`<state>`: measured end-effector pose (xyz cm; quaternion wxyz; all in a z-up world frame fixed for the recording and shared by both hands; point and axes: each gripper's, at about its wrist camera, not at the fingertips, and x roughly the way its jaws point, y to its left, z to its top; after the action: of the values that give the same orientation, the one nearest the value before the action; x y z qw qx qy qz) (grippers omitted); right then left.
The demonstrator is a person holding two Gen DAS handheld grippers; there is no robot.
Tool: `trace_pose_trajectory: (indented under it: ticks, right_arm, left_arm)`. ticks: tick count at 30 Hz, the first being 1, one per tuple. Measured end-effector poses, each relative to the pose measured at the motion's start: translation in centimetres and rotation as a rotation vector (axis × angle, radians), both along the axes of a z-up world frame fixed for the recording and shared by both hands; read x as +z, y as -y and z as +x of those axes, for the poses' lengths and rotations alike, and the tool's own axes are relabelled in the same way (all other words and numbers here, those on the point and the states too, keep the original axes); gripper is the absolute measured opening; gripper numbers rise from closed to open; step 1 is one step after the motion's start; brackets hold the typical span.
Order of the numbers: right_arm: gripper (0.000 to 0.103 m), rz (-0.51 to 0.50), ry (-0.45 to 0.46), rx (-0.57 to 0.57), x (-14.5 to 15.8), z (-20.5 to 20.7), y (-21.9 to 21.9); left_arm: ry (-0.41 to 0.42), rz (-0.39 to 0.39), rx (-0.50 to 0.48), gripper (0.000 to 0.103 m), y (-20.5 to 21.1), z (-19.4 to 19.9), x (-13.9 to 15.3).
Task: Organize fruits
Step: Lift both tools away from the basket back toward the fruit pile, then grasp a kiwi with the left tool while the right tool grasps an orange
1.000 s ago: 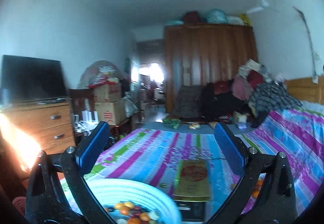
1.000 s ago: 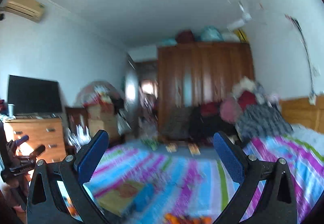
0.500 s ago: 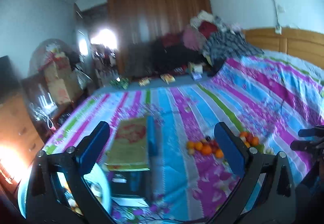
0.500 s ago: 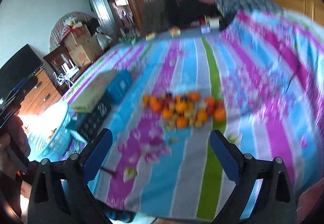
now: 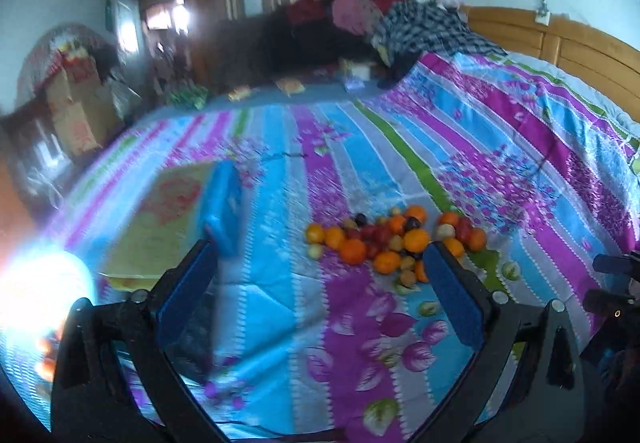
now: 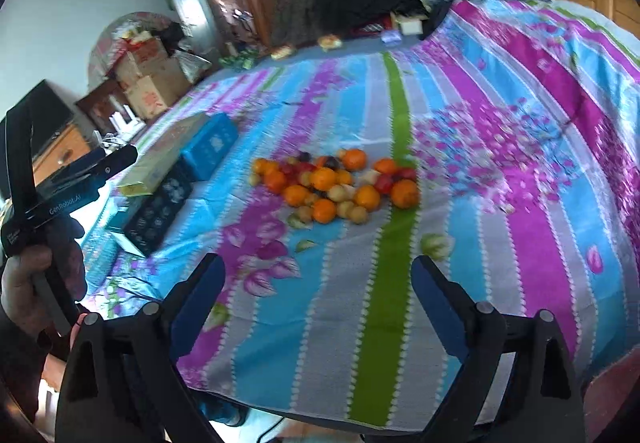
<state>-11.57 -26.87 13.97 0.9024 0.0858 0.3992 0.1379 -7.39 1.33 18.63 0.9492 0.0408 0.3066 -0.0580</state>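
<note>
— Where's the fruit?

— Your fruit pile (image 6: 332, 187) lies loose on the striped bedspread (image 6: 500, 203), its long axis running left to right across the stripes, well ahead of both claws.

— And my hands?

— Your right gripper (image 6: 316, 285) tilts down over the bed's near edge, jaws spread after easing in slightly, nothing between them. Your left gripper (image 5: 320, 269) also angles down, jaws wide and empty, beside the blue box (image 5: 222, 209). Your left hand (image 6: 28, 291) grips its handle.

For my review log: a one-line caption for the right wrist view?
Open right claw above striped bedspread, facing loose fruit pile.
</note>
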Motion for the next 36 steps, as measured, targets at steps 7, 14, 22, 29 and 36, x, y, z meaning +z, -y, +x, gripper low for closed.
trace_pose_trajectory:
  ticks: [7,14,22,29,36]
  right_arm:
    - [0.089,0.027,-0.083,-0.01,-2.6,0.5,2.3]
    - [0.077,0.039,-0.138,-0.013,-4.5,1.1,2.7]
    - [0.077,0.066,-0.155,-0.018,-5.8,2.1,3.3]
    - [0.069,0.065,-0.154,0.002,-6.6,3.1,2.9]
    - [0.056,0.071,-0.116,0.073,-7.2,5.3,1.5]
  left_arm:
    - [-0.22,-0.12,-0.203,0.07,5.5,4.3,-6.8]
    - [-0.376,-0.175,-0.237,0.042,8.5,8.5,-13.0]
    - [-0.403,-0.13,-0.219,0.041,7.9,9.6,-15.3]
    - [-0.373,-0.121,-0.323,0.042,9.1,10.9,-16.5]
    - [-0.364,-0.159,-0.294,0.024,7.7,9.5,-16.5]
